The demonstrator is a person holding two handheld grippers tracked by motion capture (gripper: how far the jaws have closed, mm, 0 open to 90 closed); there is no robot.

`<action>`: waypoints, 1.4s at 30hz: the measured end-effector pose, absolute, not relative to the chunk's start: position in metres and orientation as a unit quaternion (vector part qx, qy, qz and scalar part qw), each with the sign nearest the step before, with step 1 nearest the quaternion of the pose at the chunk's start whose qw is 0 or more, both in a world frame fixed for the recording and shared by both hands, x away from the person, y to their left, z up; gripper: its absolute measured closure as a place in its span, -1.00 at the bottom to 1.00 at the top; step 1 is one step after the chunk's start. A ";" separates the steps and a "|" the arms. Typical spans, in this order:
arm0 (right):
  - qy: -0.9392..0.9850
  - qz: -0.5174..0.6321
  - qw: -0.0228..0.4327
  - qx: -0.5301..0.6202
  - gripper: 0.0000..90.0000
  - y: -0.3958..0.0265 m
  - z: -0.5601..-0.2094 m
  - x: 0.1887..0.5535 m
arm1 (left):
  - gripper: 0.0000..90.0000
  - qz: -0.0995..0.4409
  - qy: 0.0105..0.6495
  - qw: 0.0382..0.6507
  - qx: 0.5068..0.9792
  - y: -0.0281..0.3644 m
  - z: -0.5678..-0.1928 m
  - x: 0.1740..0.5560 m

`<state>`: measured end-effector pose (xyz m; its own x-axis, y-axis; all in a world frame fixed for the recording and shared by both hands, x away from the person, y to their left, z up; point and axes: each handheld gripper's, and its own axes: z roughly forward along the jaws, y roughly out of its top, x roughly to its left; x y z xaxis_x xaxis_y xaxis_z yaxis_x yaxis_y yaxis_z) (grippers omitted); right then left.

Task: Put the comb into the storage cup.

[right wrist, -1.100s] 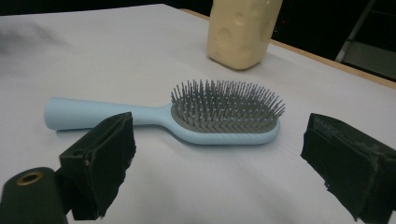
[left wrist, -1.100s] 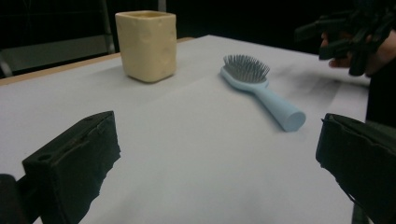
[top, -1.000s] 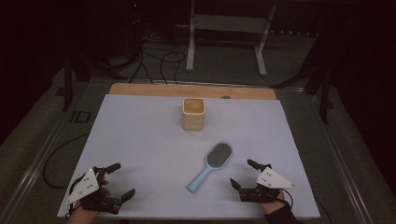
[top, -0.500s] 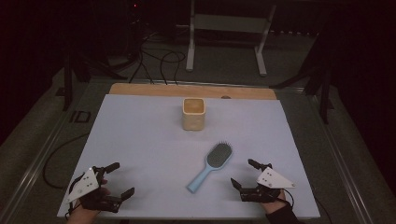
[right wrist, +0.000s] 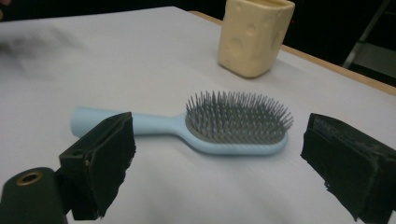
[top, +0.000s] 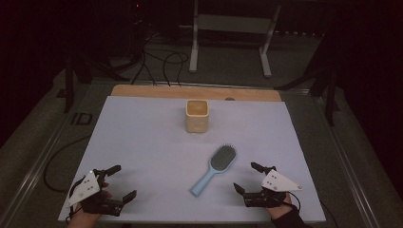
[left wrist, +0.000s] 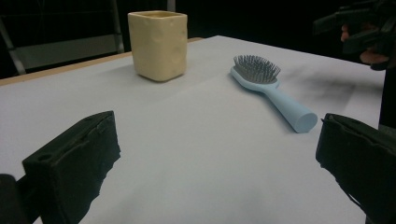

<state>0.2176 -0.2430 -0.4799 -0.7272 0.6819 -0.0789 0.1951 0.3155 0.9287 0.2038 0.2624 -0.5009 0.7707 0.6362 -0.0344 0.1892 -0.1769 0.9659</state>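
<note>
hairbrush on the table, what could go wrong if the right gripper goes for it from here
The hairbrush lies flat, bristles up, so the open right gripper may have to pinch its low sides and could slip or push it along the smooth sheet.
Its head points toward the cream cup; a shove that way might slide it closer, though there is a gap between them.
The left gripper, also open, sits well off, so it probably cannot steady the brush.
</note>
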 end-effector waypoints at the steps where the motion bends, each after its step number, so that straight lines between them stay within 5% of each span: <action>1: 0.775 0.514 0.234 0.282 -0.80 -0.240 -0.472 0.217 | -1.00 0.194 0.277 0.578 0.742 0.262 -0.501 0.204; 24: 0.801 0.521 0.185 0.229 -0.80 -0.184 -0.419 0.248 | -1.00 0.191 0.275 0.582 0.741 0.262 -0.500 0.204; 42: 0.848 0.483 0.123 0.182 -0.79 -0.122 -0.437 0.264 | -1.00 0.189 0.274 0.583 0.741 0.262 -0.500 0.204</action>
